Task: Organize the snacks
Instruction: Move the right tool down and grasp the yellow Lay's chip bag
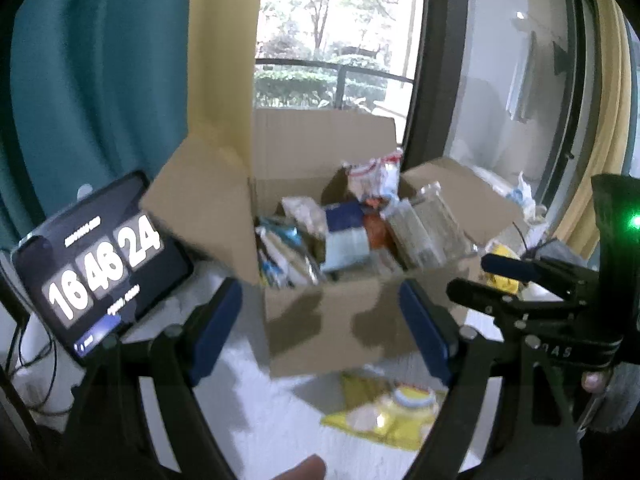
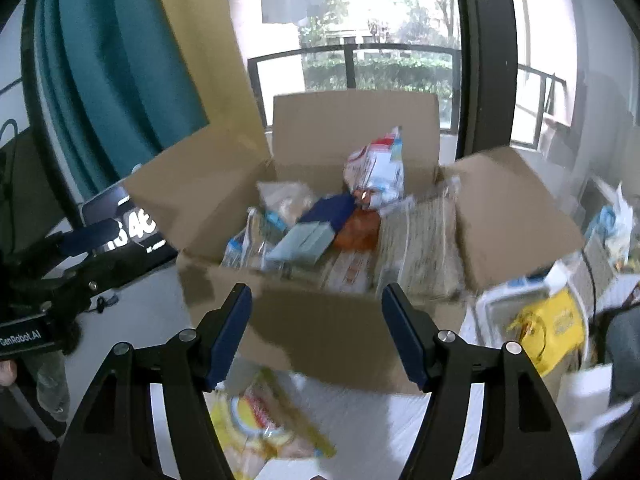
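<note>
Both grippers wide open, empty: left gripper (image 1: pixel 322 328), right gripper (image 2: pixel 316 334). Cardboard box (image 1: pixel 340 316) at 12 o'clock, packed with snacks. Yellow snack bag (image 1: pixel 386 414) loose on counter (image 1: pixel 256 408), 6 o'clock of box. Looks light, crinkly, crushable; pinch sealed edge, not middle.

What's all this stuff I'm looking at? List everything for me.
cardboard box: one, brown, flaps open, centre of the white surface, full of snack packs
red-and-white bag: one, standing tallest at the box's back
blue packet: one, dark blue, middle of the box
orange packet: one, beside the blue packet
yellow snack bag: one, lying outside, in front of the box
tablet clock: one, black, left of the box
curtain: teal, left background
window: behind the box, trees outside
left claw: open, empty
right claw: open, empty
</note>
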A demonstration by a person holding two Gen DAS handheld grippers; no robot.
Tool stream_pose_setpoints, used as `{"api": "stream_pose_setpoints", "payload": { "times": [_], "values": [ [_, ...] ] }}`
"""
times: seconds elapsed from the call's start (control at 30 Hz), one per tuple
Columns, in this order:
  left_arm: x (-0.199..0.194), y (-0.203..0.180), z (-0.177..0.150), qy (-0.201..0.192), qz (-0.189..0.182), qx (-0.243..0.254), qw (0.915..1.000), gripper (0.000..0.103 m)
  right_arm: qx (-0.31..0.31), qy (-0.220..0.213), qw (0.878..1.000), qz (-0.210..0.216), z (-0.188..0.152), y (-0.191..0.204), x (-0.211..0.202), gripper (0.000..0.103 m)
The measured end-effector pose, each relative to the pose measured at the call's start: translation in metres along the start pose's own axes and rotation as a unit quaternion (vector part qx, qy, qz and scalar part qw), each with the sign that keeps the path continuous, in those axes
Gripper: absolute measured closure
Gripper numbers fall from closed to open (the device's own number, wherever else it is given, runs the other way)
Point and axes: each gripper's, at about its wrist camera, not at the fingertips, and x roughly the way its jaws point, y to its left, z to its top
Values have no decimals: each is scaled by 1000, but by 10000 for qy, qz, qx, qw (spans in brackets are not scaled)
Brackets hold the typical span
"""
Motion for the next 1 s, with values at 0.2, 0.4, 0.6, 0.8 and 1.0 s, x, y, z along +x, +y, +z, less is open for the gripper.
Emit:
{"api": "stream_pose_setpoints", "payload": {
  "times": [0.2, 0.4, 0.6, 0.8, 1.0],
  "values": [
    [3, 5, -37, 245, 54, -91, 9996, 21, -10, 213, 9997, 83, -29, 9, 4, 32],
    [3, 23, -74, 541, 159, -346, 9978, 21, -230, 428, 9982, 360, -54, 25, 12, 24],
    [3, 43, -103, 766, 289, -586, 9949, 21, -578, 720, 9938, 618, -73, 44, 31, 20],
    [5, 53, -117, 900, 334, -656, 9932, 21, -737, 1074, 9896, 609, -91, 53, 54, 19],
    [5, 54, -126, 952, 291, -659, 9929, 21, -749, 1256, 9866, 721, -96, 59, 72, 18]
  ]
}}
